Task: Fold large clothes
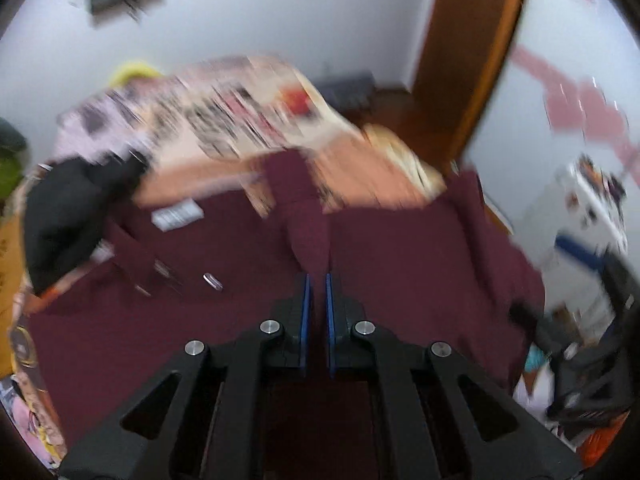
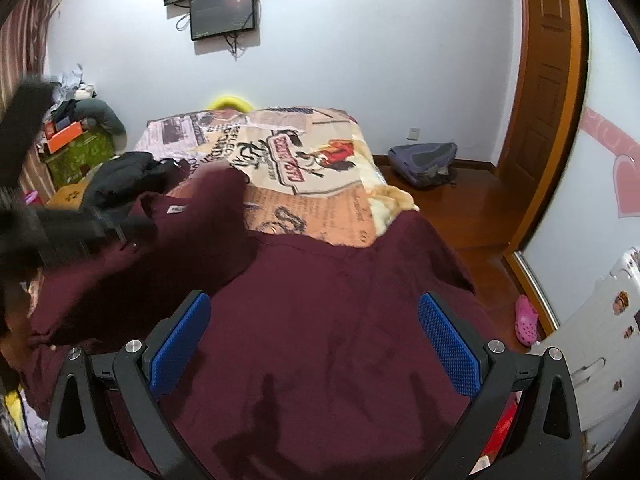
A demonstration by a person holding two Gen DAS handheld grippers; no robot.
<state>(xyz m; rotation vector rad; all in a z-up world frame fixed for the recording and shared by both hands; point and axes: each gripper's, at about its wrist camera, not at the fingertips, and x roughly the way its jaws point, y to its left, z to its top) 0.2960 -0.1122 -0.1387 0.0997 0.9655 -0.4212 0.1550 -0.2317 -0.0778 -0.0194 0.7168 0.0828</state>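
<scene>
Left claw point(image 1: 317, 280) pinched a strip of the maroon garment point(image 1: 380, 264), lifting it; right claw point(image 2: 314, 344) was spread, empty, above it on the bed point(image 2: 320, 200). Folding looked barely started.

The bedspread point(image 2: 304, 160) carries printed lettering and the maroon garment point(image 2: 320, 320) a label, neither legible.
</scene>
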